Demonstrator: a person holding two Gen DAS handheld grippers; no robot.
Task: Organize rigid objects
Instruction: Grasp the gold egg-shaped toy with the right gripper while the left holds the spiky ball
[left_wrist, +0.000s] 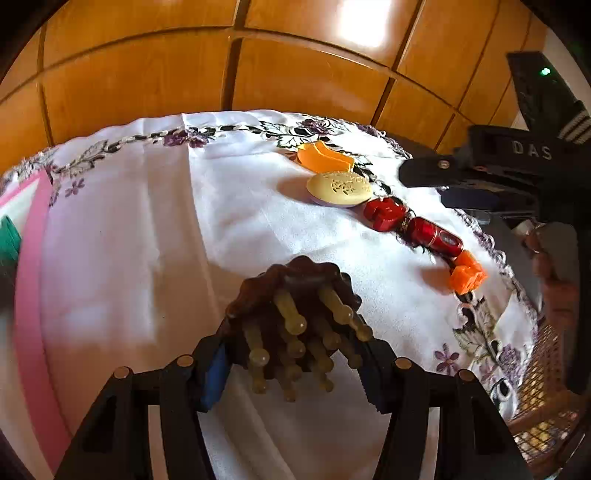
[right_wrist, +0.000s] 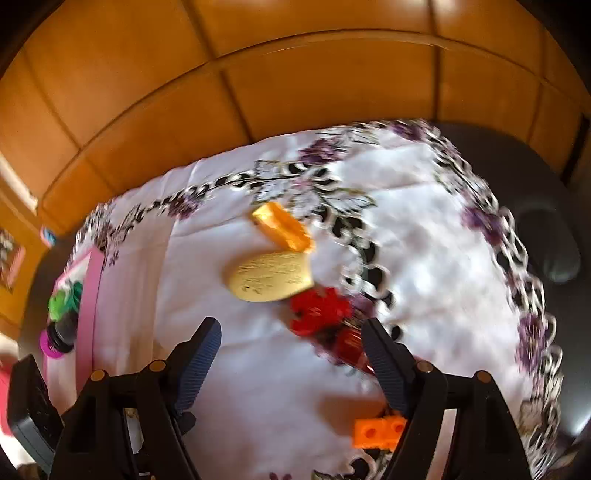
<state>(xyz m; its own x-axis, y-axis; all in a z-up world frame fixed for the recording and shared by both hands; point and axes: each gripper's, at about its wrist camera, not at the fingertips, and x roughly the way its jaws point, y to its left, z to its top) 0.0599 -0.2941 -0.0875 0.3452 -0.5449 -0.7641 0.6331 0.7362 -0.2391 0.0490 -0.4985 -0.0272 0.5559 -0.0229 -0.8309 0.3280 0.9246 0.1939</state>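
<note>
My left gripper (left_wrist: 291, 362) is shut on a dark brown scalloped massager with yellowish prongs (left_wrist: 295, 314), held above the white cloth. On the cloth lies a row: orange box (left_wrist: 325, 157), cream oval soap-like piece (left_wrist: 339, 189), red block (left_wrist: 384, 212), red cylinder (left_wrist: 434, 236), orange cube piece (left_wrist: 467, 275). My right gripper (right_wrist: 291, 354) is open and empty above the cloth, near the red block (right_wrist: 319, 310) and red cylinder (right_wrist: 351, 345). The cream oval (right_wrist: 269, 277), orange box (right_wrist: 282, 225) and orange cube (right_wrist: 376, 432) show there too. The right gripper's body (left_wrist: 498, 177) shows in the left view.
A white embroidered tablecloth (left_wrist: 184, 221) covers the table. A pink-edged tray (right_wrist: 86, 306) with green and dark items stands at the left. A woven basket (left_wrist: 543, 417) is at the right edge. Wooden panels (left_wrist: 221, 74) lie behind.
</note>
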